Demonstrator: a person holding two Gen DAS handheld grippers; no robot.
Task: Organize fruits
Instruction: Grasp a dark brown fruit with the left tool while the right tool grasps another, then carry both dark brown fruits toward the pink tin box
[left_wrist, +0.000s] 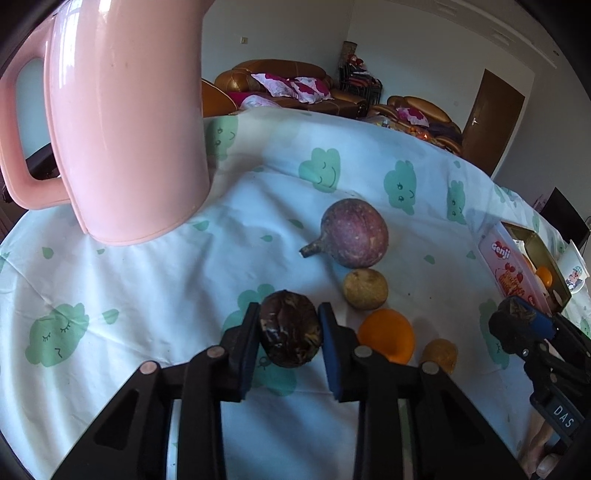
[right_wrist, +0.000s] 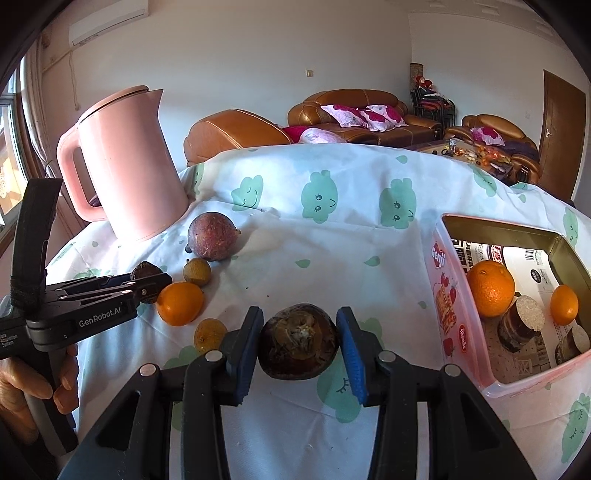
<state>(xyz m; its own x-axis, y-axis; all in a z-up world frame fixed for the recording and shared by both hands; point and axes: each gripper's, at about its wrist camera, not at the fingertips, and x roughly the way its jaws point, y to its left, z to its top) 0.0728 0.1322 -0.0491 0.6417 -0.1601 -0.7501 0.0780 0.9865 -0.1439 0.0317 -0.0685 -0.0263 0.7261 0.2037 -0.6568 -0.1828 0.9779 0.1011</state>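
My left gripper (left_wrist: 289, 334) is shut on a dark brown water chestnut (left_wrist: 290, 328), held just above the cloth. My right gripper (right_wrist: 299, 341) is shut on another dark water chestnut (right_wrist: 298, 340), left of the open Genji tin (right_wrist: 448, 295). The tin holds an orange (right_wrist: 490, 283), a small orange (right_wrist: 564, 305) and cut chestnuts (right_wrist: 521, 323). On the cloth lie a purple passion fruit (left_wrist: 354, 232), a tan longan (left_wrist: 365, 288), an orange (left_wrist: 387, 335) and another longan (left_wrist: 440, 355). The right gripper also shows in the left wrist view (left_wrist: 515, 325), the left one in the right wrist view (right_wrist: 147, 282).
A pink kettle (left_wrist: 122, 118) stands at the back left of the table, close to my left gripper. The white cloth with green cloud faces (right_wrist: 317, 229) covers the table. Sofas and a door lie behind.
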